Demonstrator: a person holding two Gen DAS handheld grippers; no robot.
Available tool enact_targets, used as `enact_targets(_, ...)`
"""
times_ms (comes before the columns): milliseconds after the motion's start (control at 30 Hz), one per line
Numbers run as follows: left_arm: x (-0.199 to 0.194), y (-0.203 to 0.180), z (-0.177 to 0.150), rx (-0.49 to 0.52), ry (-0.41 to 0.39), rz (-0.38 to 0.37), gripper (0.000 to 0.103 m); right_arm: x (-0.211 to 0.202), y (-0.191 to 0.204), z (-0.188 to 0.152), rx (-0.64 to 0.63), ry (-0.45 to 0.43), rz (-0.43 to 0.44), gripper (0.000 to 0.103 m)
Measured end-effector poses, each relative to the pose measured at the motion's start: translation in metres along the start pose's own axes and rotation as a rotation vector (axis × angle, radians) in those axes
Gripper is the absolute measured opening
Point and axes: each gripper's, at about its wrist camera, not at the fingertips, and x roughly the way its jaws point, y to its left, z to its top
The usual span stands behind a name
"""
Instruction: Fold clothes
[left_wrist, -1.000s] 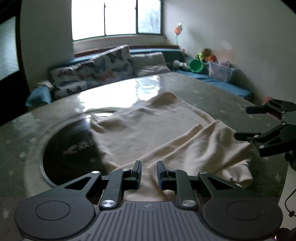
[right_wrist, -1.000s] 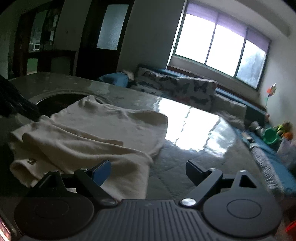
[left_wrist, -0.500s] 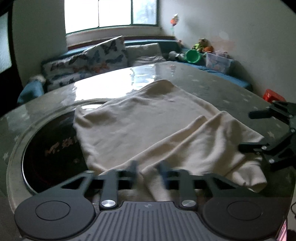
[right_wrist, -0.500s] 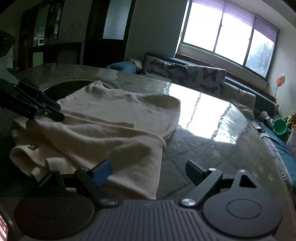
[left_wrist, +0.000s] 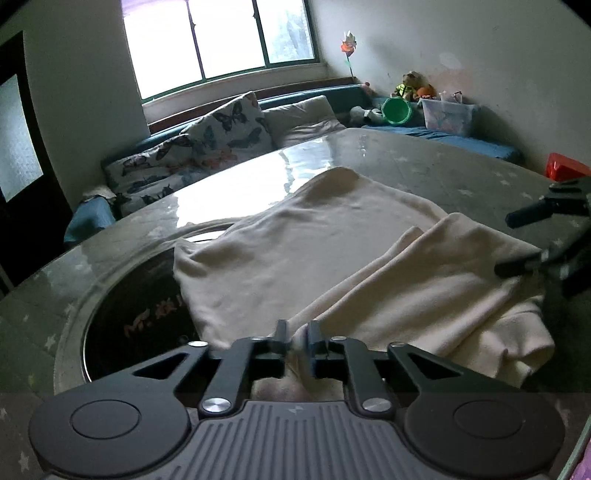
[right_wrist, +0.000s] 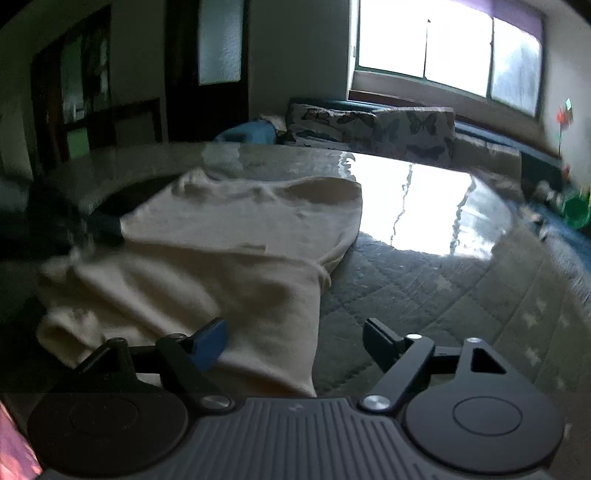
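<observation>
The soft, limp cream garment (left_wrist: 295, 254) bunches between the left gripper (left_wrist: 297, 338)'s narrow, just-reopening fingers, probably pinched; the right gripper (right_wrist: 293, 341)'s wide fingers have been closing over its hem.

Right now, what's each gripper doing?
Left gripper: fingers just reopened a little, still pinching the cream garment at its near edge.
Right gripper: open, just been closing, garment edge between its fingers.

**Colours and patterns, table and room**

Garment (left_wrist: 295, 251): cream, plain; table (left_wrist: 461, 173): grey-green with pale star print, glossy white glare at its far edge; round inset (left_wrist: 122, 314) at the table's left edge: black with reddish lettering; cushions (left_wrist: 207, 144): white with dark butterfly print; bench pad (left_wrist: 461, 134): blue; bucket (left_wrist: 395, 110): green; box (left_wrist: 565, 166) beyond the right edge: red; gripper fingers (left_wrist: 282, 336): black.
</observation>
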Motion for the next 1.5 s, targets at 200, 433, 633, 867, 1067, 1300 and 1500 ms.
enact_targets(200,-0.018,-0.001,0.007,-0.016,-0.068,-0.01,0.027,0.007,-0.052,0.016,0.311,0.025,0.143,0.049)
enact_targets(433,-0.017,-0.024,0.003,0.033,-0.062,-0.098,0.026,0.038,-0.093,0.011,0.626,0.073,0.275,0.045)
enact_targets(633,-0.007,-0.031,-0.003,0.037,-0.027,-0.118,0.026,0.053,-0.097,0.011,0.696,0.098,0.338,0.033)
enact_targets(867,-0.004,-0.035,-0.007,0.039,-0.011,-0.124,0.026,0.057,-0.101,0.007,0.758,0.078,0.369,0.014)
enact_targets(1067,-0.002,-0.036,-0.01,0.047,-0.003,-0.129,0.026,0.04,-0.086,0.016,0.619,0.018,0.202,0.012)
enact_targets(1300,-0.005,-0.033,-0.009,0.036,-0.002,-0.132,0.027,0.039,-0.073,0.018,0.519,0.012,0.112,0.022)
enact_targets(1500,-0.014,-0.023,-0.002,-0.004,-0.041,-0.136,0.027,0.018,-0.04,0.028,0.251,-0.054,0.059,0.023)
